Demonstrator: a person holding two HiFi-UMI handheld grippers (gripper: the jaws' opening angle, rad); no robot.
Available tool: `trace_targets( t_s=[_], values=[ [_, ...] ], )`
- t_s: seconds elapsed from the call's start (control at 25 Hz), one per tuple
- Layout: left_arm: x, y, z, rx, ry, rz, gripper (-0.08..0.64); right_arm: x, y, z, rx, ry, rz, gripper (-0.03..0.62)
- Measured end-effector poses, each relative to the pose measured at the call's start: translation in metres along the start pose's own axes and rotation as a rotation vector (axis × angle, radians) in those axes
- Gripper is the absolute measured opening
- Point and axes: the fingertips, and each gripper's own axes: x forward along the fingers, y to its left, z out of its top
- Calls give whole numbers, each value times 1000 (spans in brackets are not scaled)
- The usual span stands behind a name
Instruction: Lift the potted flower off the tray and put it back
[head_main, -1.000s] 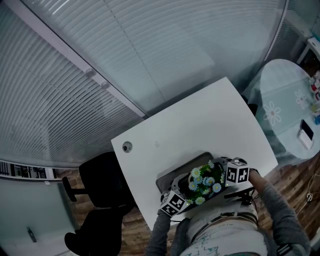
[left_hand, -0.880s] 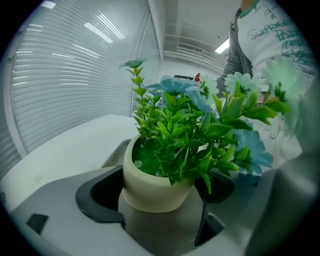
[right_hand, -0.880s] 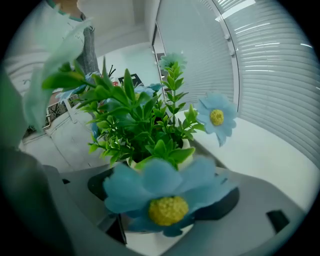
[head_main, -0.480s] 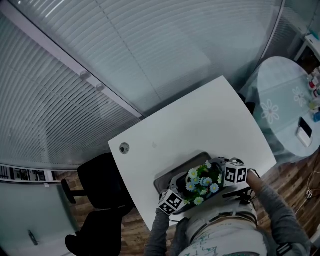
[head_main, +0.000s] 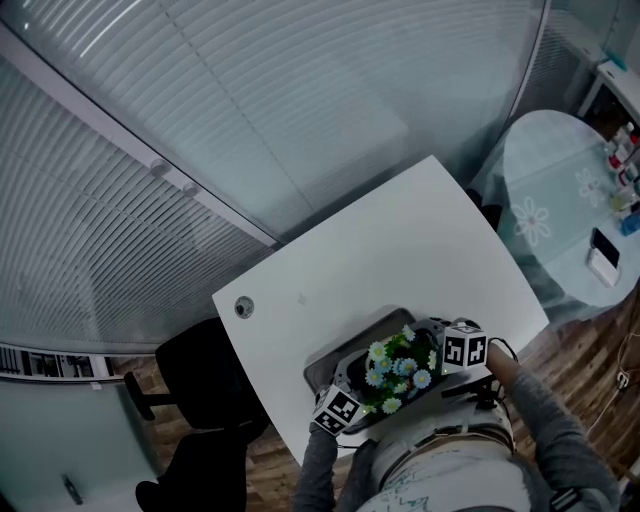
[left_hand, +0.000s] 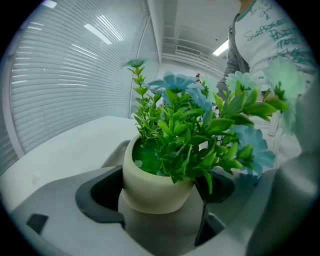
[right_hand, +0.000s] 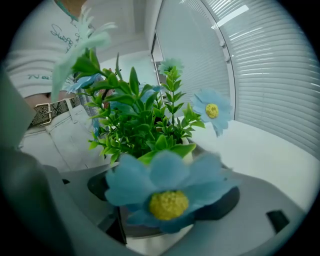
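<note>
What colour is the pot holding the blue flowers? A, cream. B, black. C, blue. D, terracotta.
A: in the left gripper view the pot is plainly a pale cream, with green filling at its mouth.

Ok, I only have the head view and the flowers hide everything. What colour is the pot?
Observer: Cream. In the left gripper view the pot shows below the leaves.
Operator: Is the left gripper holding it?
Observer: Looks so: it has a dark pad close against each side of the pot.
Operator: And the right gripper?
Observer: The pot sits between its jaws too, but a blue flower hides the contact.
</note>
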Motion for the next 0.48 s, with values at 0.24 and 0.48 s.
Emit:
trace_targets(
  t_s=[0.24,0.48],
  values=[
    [-1,0,0,8,-8,6,443,1,0,0,2,18,-2,377],
    [-4,0,5,7,-15,2,443,-1,2,0,20,18,4,377]
  ],
)
